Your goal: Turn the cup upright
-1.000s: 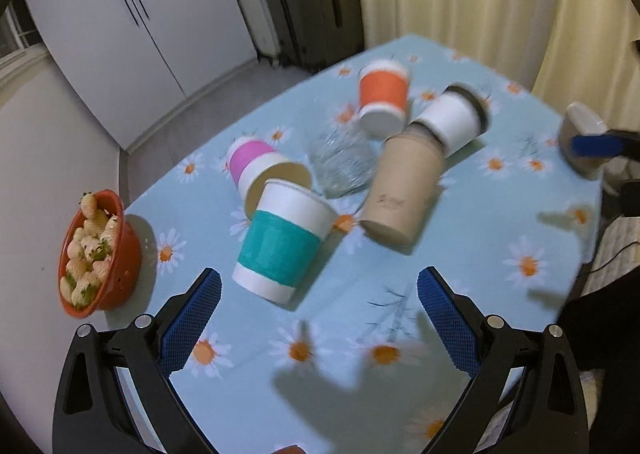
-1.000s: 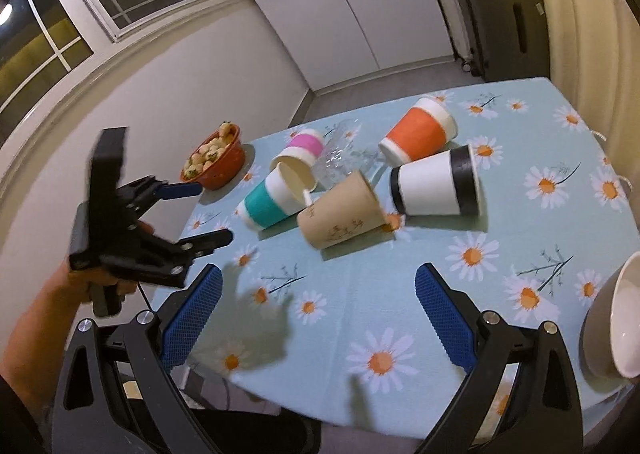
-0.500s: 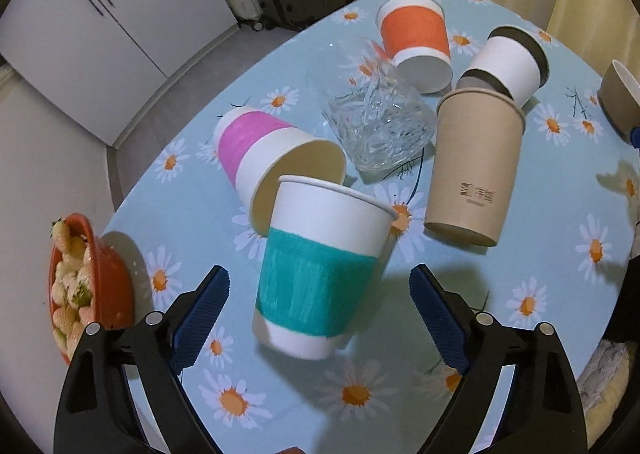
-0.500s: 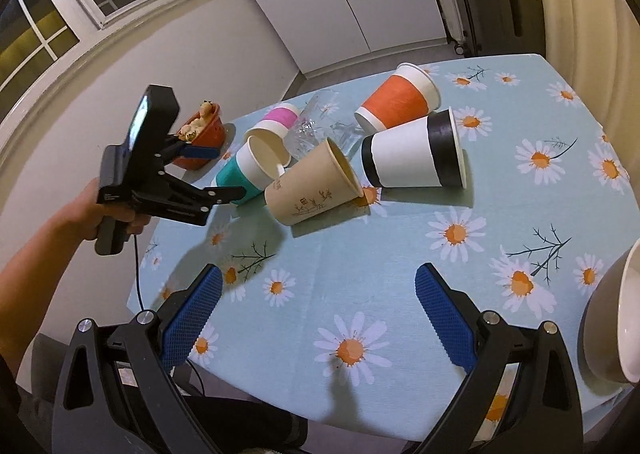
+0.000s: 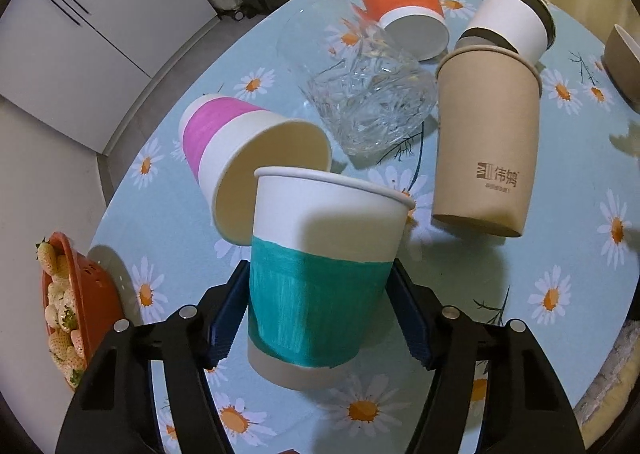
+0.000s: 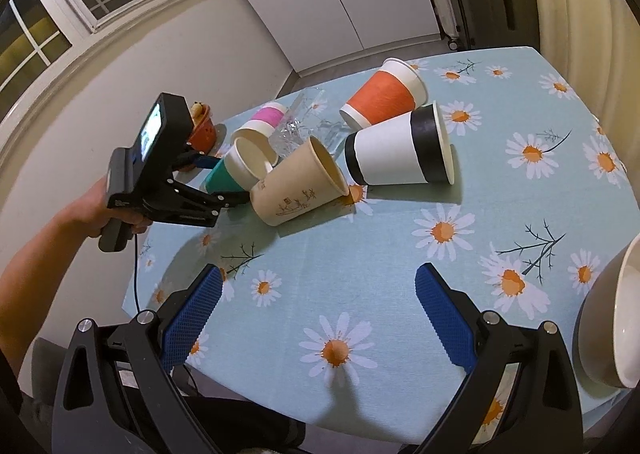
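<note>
The teal-banded paper cup (image 5: 320, 286) is lying on its side on the daisy-print tablecloth (image 6: 400, 254), and the left gripper (image 5: 318, 318) is placed around its lower body, one blue pad on each side of the teal band. The pads are seen close against the cup wall, but firm contact cannot be confirmed, so whether it is really held cannot be told. This placement across the body is judged to be chosen so that the cup can be turned onto its base, which points toward the camera.

The right gripper (image 6: 320, 318) is kept wide apart and empty above a bare part of the cloth, well away from the cups, probably to leave room for the left one.

In the left wrist view, the pink-banded cup (image 5: 240, 150) is shown just behind the teal one with its mouth almost touching it, and the cut-glass tumbler (image 5: 368, 94), the kraft paper cup (image 5: 484, 134), the orange-banded cup (image 5: 404, 10) and the black-banded cup (image 5: 508, 22) are lying beyond. The strawberries in the orange colander (image 5: 76, 314) are seen clearly only here.

In the right wrist view, the person's left hand (image 6: 120, 210) on the tool is shown, which the left view cannot give, and a beige bowl (image 6: 608, 318) at the right edge.
</note>
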Available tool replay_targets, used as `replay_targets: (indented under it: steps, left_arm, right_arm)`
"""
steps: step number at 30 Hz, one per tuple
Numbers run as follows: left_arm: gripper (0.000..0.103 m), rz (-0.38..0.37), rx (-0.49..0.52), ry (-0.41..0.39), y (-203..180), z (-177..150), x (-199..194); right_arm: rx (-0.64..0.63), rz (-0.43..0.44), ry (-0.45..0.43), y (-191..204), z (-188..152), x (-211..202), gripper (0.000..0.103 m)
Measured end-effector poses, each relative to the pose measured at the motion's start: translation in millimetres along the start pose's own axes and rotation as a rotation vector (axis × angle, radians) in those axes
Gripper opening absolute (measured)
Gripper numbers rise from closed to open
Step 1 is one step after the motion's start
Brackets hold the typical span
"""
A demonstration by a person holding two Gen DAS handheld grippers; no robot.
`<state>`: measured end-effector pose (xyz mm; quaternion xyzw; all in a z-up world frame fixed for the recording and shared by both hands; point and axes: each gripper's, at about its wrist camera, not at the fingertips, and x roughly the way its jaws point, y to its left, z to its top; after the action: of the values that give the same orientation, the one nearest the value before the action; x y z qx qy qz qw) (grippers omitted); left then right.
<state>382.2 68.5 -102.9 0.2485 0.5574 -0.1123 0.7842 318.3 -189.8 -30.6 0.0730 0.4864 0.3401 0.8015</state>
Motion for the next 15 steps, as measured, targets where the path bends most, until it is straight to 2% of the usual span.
replay_targets:
  steps: [9, 15]
  left_arm:
    - [0.065, -0.022, -0.018, -0.012, -2.0, -6.3, -15.0]
    - [0.065, -0.072, -0.085, -0.054, -9.8, -21.7, -49.9]
  right_arm:
    - [0.017, 0.016, 0.004, -2.7, -0.2, 2.5, 0.096]
    - [0.023, 0.065, 0.002, 1.7, -2.1, 0.8, 0.096]
